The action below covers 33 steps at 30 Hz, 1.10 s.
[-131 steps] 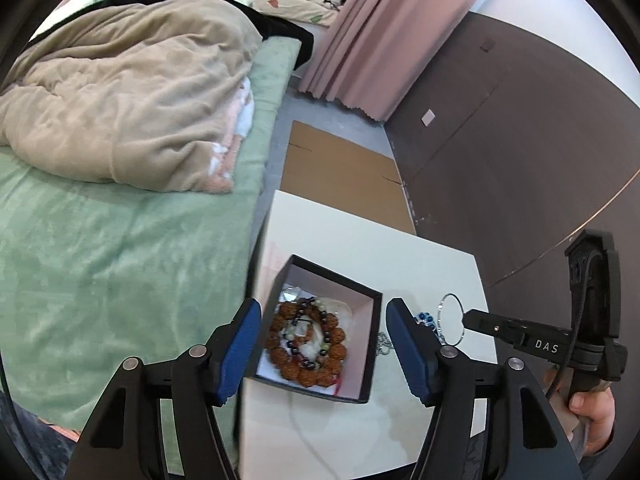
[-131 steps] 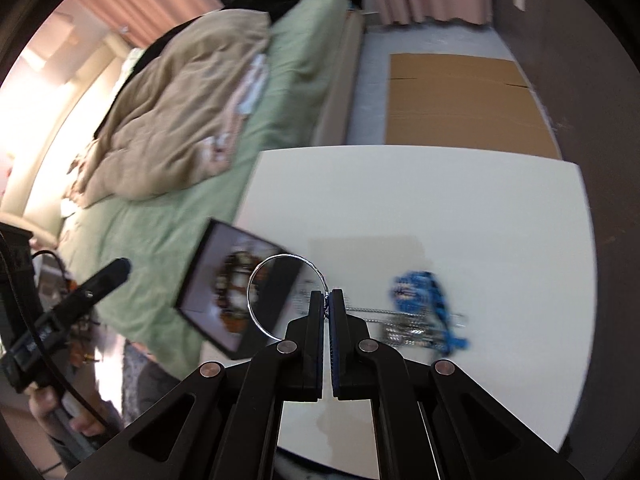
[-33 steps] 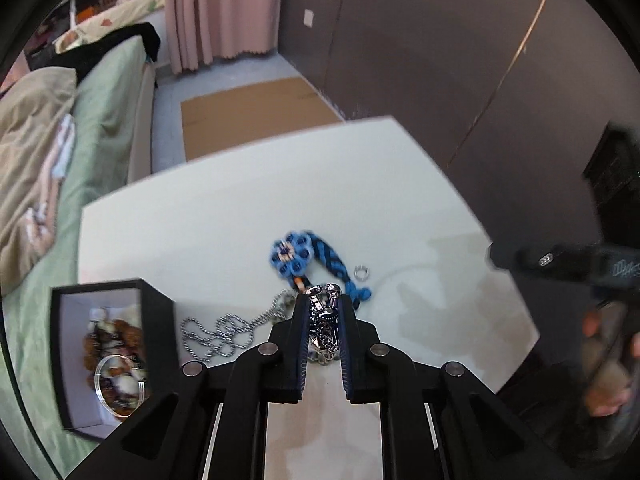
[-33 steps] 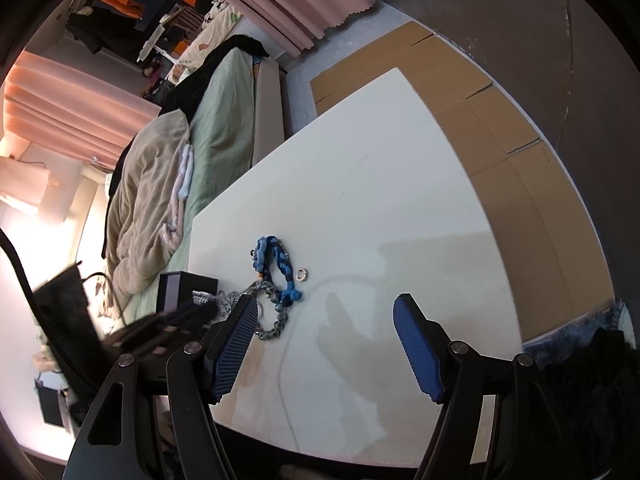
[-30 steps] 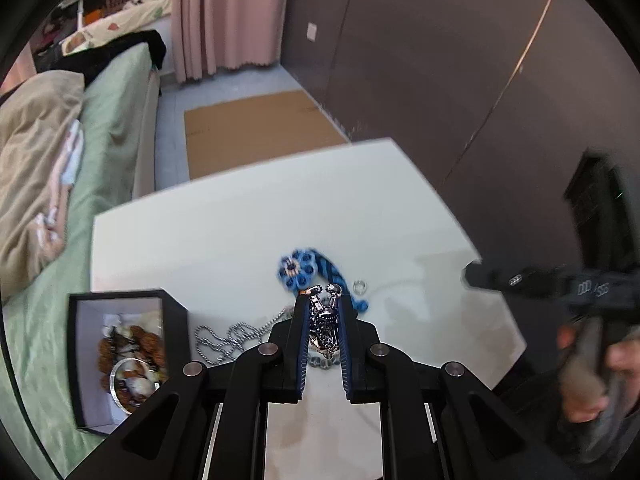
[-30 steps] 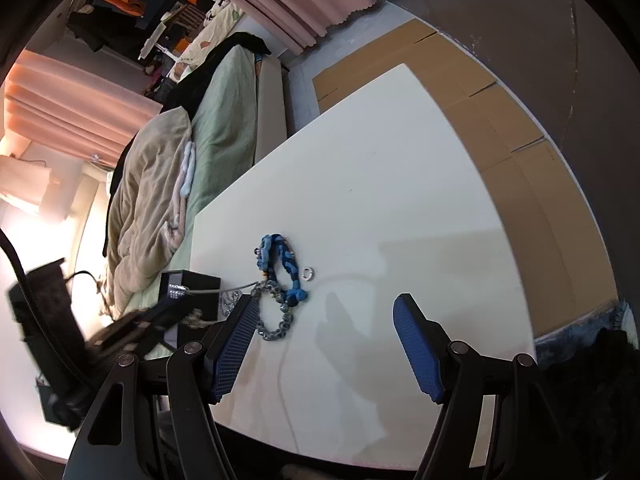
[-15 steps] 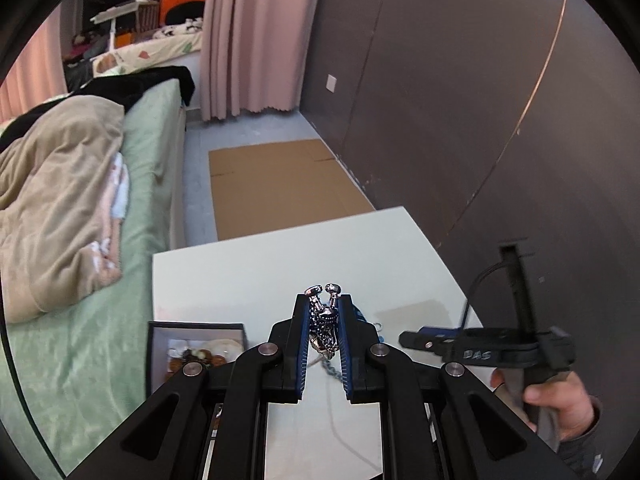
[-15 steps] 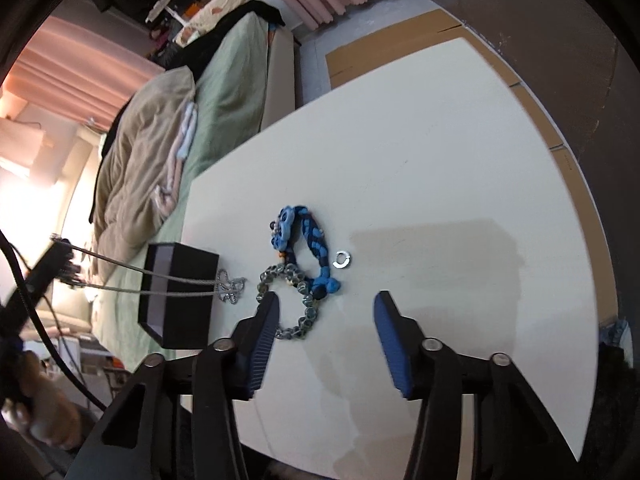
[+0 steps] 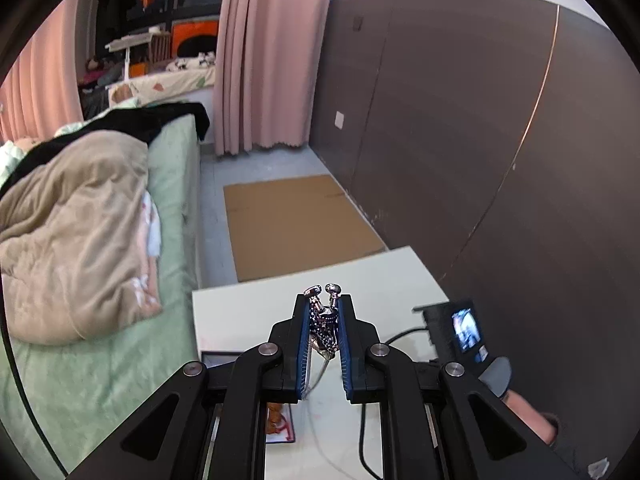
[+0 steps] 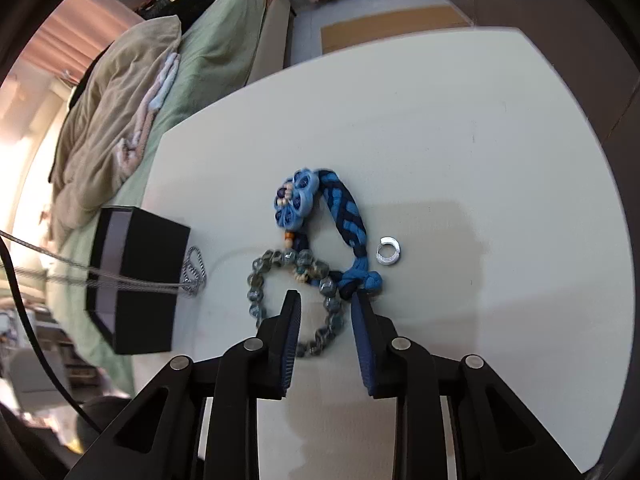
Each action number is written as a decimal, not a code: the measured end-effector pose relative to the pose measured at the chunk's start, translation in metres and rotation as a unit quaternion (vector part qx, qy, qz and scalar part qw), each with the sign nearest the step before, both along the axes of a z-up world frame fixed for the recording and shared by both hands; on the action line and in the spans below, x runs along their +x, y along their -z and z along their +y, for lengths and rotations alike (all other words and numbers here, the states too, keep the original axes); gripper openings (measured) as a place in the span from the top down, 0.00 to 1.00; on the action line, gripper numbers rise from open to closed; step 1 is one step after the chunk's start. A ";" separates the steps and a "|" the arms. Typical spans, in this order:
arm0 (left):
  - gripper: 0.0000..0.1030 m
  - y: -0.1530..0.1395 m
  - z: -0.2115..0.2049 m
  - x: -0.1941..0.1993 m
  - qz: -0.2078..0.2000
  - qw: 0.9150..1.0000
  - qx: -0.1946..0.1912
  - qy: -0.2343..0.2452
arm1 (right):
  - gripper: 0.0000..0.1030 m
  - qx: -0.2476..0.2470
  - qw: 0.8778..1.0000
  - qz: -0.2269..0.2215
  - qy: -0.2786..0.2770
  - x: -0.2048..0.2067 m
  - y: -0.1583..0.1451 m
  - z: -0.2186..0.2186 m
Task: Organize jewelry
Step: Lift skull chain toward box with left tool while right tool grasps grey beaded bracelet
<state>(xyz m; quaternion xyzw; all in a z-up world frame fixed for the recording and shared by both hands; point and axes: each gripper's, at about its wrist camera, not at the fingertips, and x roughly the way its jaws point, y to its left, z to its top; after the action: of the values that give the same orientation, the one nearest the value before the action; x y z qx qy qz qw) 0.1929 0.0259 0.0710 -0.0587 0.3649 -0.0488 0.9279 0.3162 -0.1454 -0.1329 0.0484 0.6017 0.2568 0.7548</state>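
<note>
Left tongs (image 9: 324,320) grip pendant (image 9: 325,322) above box (image 10: 136,276).

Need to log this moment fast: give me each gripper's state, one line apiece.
Left gripper: shut on the silver pendant, its chain trailing down.
Right gripper: open, empty, fingers either side of the grey bead bracelet.

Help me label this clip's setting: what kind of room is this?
Most likely a bedroom: a bed with a rumpled beige blanket, pink curtains, and a white table beside the bed with jewelry on it.
</note>
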 end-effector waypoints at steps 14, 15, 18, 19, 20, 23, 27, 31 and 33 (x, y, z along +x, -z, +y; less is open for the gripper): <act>0.87 -0.069 0.035 -0.015 -0.073 0.997 0.026 -0.022 | 0.89 0.053 0.998 -0.043 0.011 -0.016 -0.044 -0.010; 0.87 -0.074 0.036 -0.017 -0.079 0.996 0.028 -0.023 | 0.89 0.065 0.997 -0.046 0.010 -0.018 -0.049 -0.009; 0.87 -0.086 0.039 -0.019 -0.092 0.995 0.035 -0.027 | 0.89 0.101 0.993 -0.056 0.008 -0.025 -0.066 -0.011; 0.87 -0.092 0.041 -0.020 -0.097 0.994 0.037 -0.029 | 0.89 0.112 0.992 -0.059 0.008 -0.027 -0.071 -0.013; 0.87 -0.095 0.042 -0.022 -0.102 0.994 0.040 -0.030 | 0.89 0.119 0.991 -0.061 0.008 -0.028 -0.075 -0.013; 0.87 -0.103 0.045 -0.026 -0.112 0.992 0.046 -0.032 | 0.89 0.150 0.987 -0.064 0.007 -0.035 -0.085 -0.017; 0.87 -0.110 0.048 -0.030 -0.119 0.991 0.051 -0.036 | 0.89 0.176 0.982 -0.070 0.001 -0.039 -0.095 -0.011; 0.87 -0.109 0.053 -0.032 -0.120 0.991 0.053 -0.041 | 0.89 0.194 0.979 -0.067 -0.009 -0.042 -0.096 -0.003; 0.87 -0.104 0.057 -0.031 -0.115 0.991 0.048 -0.044 | 0.89 0.197 0.978 -0.067 -0.013 -0.042 -0.096 -0.001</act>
<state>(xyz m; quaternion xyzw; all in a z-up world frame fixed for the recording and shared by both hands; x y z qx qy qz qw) 0.1617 0.0826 0.1755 -0.0240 0.2546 0.0029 0.9667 0.2738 -0.1462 -0.0366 0.1709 0.4883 0.3826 0.7655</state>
